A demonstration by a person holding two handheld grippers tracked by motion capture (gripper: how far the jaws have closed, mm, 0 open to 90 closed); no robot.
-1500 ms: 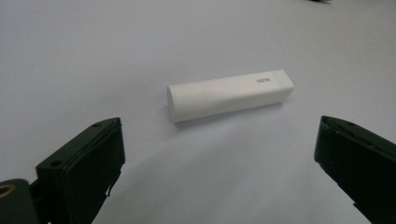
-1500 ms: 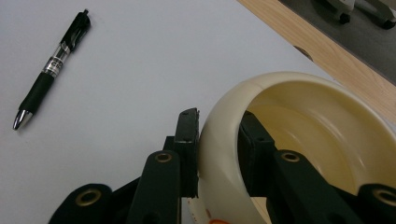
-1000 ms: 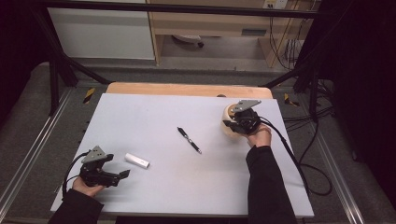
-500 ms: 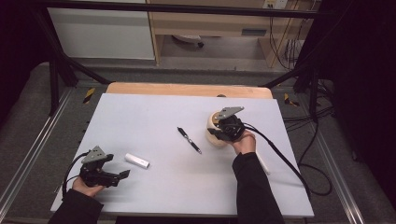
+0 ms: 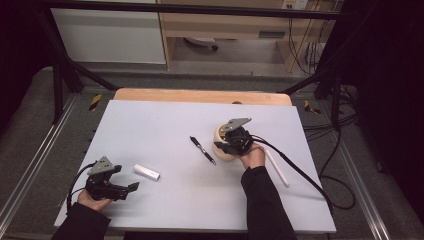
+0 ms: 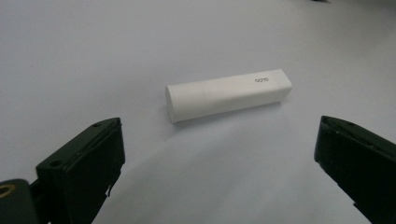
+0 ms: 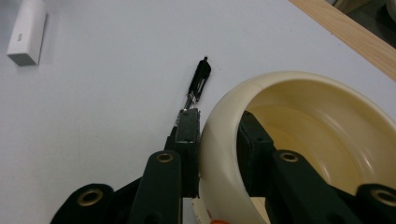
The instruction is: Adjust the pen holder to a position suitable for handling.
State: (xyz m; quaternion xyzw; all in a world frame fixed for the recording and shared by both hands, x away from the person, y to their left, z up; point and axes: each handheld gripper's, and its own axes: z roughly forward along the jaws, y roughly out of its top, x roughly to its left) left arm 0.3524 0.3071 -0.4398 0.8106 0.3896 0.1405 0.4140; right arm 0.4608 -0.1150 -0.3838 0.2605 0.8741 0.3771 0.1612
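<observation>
A person at a table covered by a pale grey-white mat (image 5: 165, 130) holds a two-jaw gripper in each hand. The right gripper (image 5: 231, 146) is clamped on the wall of a cream, round, shallow plastic bowl (image 7: 299, 135), one jaw outside the rim and one inside. Compared with a second ago, this gripper and the bowl have travelled from the mat's right side toward its middle and slightly lower, so the bowl now sits just beside the tip end of a black ballpoint pen (image 5: 202, 149) lying diagonally. That move suggests the bowl is being brought close to the loose items, probably so they can be gathered into it. The left gripper (image 5: 125, 189) has stayed put near the front left corner, its jaws spread wide and empty, aimed at a small white rectangular plastic stick (image 6: 228, 94) lying flat just ahead of them. A long white rod (image 5: 276, 168) lies to the right of the right hand. Open mat stretches between the two grippers and across the far left. The wooden table edge (image 5: 200, 96) runs along the far side, well apart from the bowl; the front edge is close to the left hand.
</observation>
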